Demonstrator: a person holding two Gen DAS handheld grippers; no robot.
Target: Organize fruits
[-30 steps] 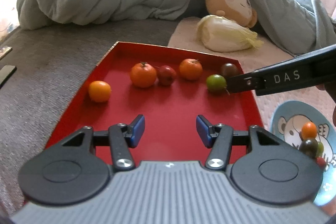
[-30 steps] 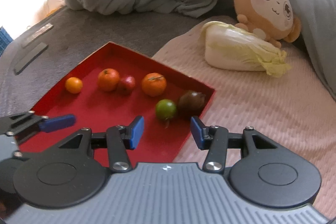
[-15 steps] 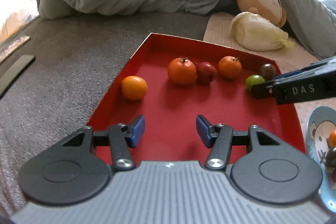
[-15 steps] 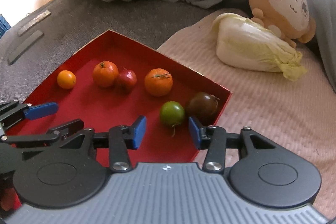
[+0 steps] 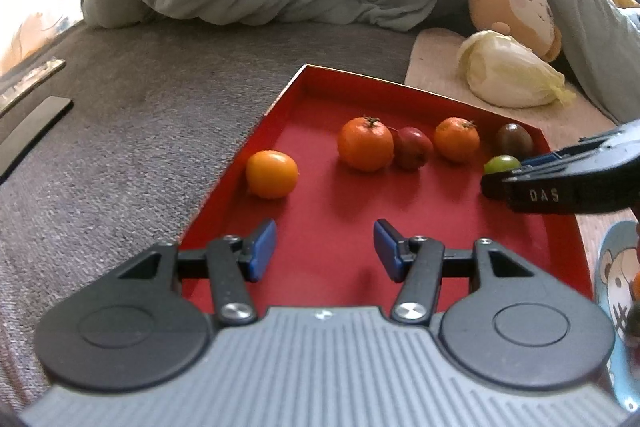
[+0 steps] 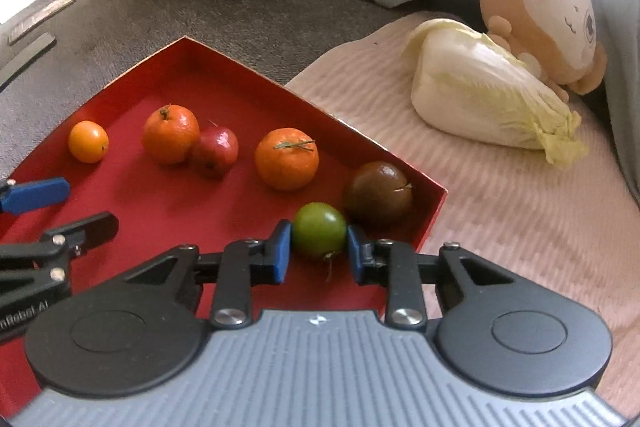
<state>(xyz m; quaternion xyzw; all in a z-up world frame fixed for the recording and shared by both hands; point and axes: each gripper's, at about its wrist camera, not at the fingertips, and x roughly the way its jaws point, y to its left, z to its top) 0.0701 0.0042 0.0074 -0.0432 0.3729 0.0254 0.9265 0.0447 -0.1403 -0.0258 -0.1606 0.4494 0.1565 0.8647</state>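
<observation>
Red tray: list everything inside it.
Inside the red tray: yellow-orange fruit, two oranges, red fruit, dark brown fruit, and green fruit between the right gripper pads. Near end hidden.

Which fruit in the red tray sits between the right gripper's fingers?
The green fruit, the only green one, beside the dark brown fruit; the right gripper closes on it.

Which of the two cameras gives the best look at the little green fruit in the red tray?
The right wrist view. There the green fruit sits whole and close between the blue pads of the right gripper, stem visible. In the left wrist view only its top shows, small, behind the right gripper's black finger, which hides the rest.
</observation>
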